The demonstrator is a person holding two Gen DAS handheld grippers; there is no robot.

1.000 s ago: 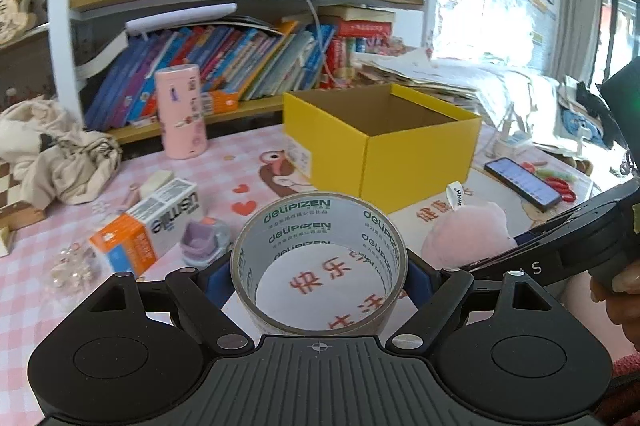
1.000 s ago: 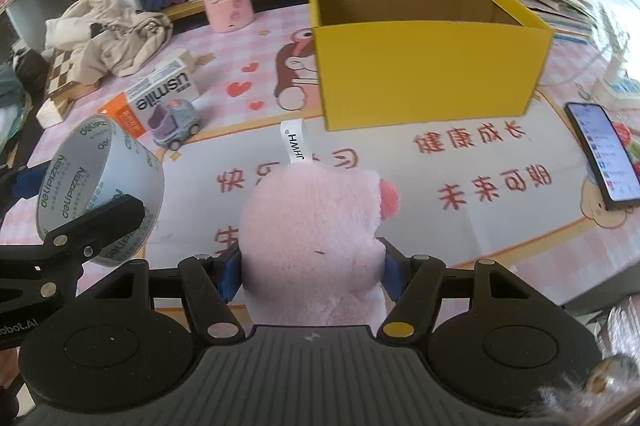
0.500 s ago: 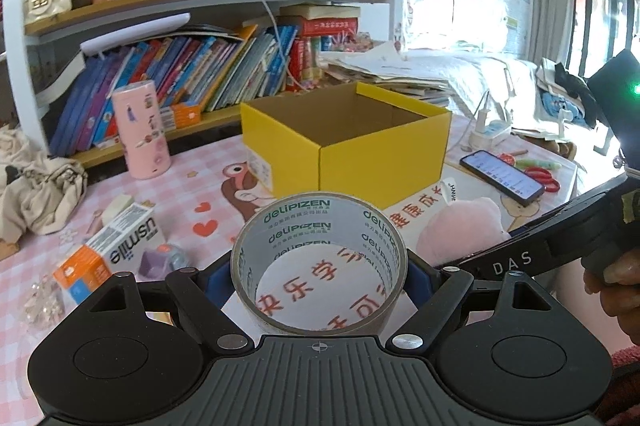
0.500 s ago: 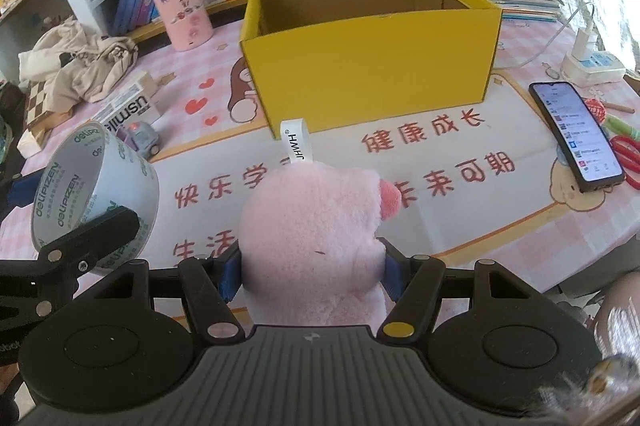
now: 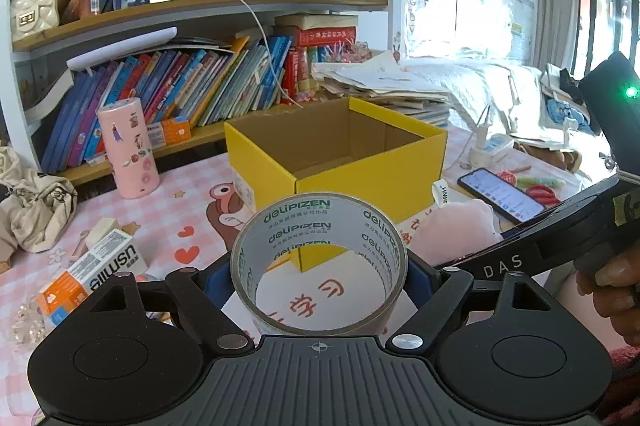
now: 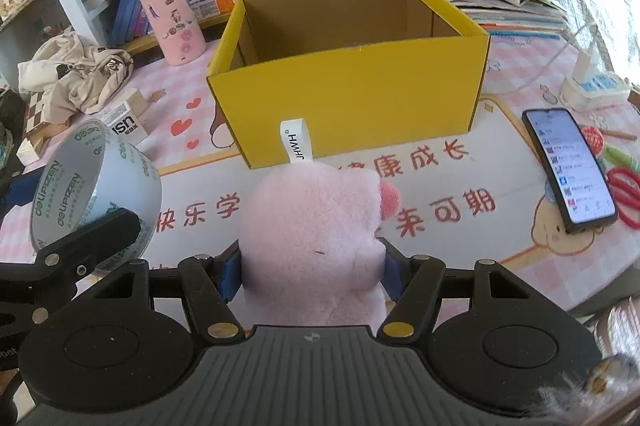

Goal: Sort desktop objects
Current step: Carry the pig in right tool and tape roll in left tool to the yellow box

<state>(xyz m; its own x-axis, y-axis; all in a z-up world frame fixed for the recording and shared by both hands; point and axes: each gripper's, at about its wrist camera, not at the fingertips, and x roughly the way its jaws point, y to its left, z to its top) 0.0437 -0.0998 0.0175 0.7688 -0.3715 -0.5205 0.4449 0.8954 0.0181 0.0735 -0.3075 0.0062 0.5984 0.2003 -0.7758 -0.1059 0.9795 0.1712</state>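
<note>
In the left wrist view, a table [image 5: 168, 218] covered in a pink checked cartoon mat is sitting in front of a crowded wooden bookshelf [image 5: 224, 6], with bright windows off to the right. An open yellow cardboard box [image 5: 372, 178] is standing on the mat, a pink cylindrical tin [image 5: 128, 148] behind it to the left, and a white-and-orange toothpaste carton [image 5: 94, 268] is lying nearer. The left tool [image 5: 319, 276] is gripping a roll of clear packing tape [image 5: 319, 262] between its blue pads, its jaws spread about the roll's width. The roll's open core is facing the camera, so its axis is running forward toward the box.

In the right wrist view, the right tool [image 6: 310, 272] is squeezing a pink plush toy pig [image 6: 312, 226] at its sides, held in front of the box [image 6: 360, 98] and above the mat's red characters. The pig's snout is pointing right, and its white label loop [image 6: 297, 141] is standing up toward the box. A black smartphone [image 6: 570, 166] is lying screen-up at the right, with red scissors [image 6: 624, 194] just beside it. The taped left tool [image 6: 86, 226] is showing at the left edge.
</note>
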